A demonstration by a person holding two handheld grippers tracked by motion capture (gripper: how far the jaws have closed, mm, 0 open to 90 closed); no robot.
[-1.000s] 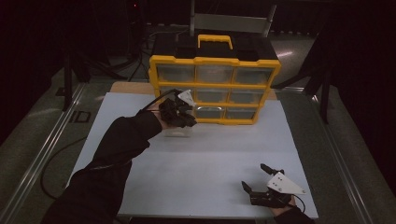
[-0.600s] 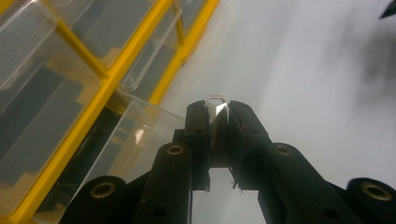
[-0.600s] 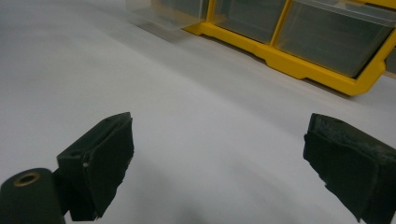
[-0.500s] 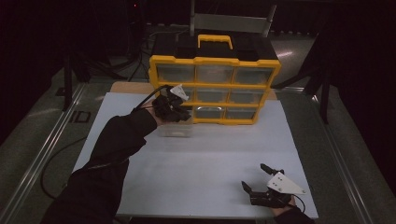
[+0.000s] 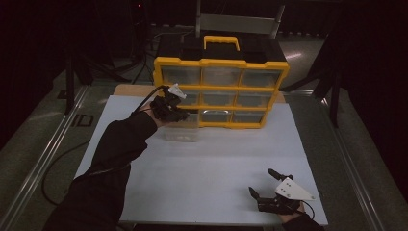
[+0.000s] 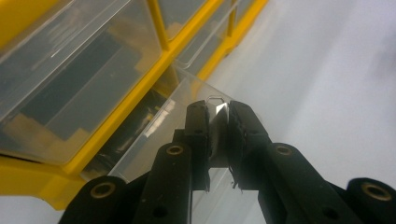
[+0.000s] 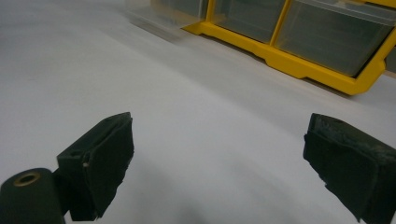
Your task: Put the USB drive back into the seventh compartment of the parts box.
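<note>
Dark surroundings ring a white table top (image 5: 207,159), with a yellow drawer organizer (image 5: 221,91) standing at its far edge, upper centre of the high view. From the organizer's bottom row, left end, a clear drawer (image 5: 182,131) sticks out toward the person, its body lying on the white surface just below the cabinet's left corner. In the left gripper view the same clear drawer (image 6: 187,107) runs up the middle of the frame, its small front tab (image 6: 215,103) caught between the black pads.

The left gripper (image 5: 169,107) sits at centre-left of the high view, over the drawer's front. Its jaws are drawn tight on that tab, nearly together with only the thin plastic between them, so it has hold of the drawer by its pull.

The likely trouble comes from that narrow grip. The tab is slim and slick, and a pull at an angle could slide it out of the pads, leaving the drawer half out. If the drawer comes fully free of its slot, the rear end may drop or tip and spill whatever small contents lie inside, which are too faint to make out. A hard tug might also drag the whole organizer forward.

Lower right of the high view, the right gripper (image 5: 273,192) rests near the table's near edge, well apart from the organizer, jaws spread wide and holding nothing.
</note>
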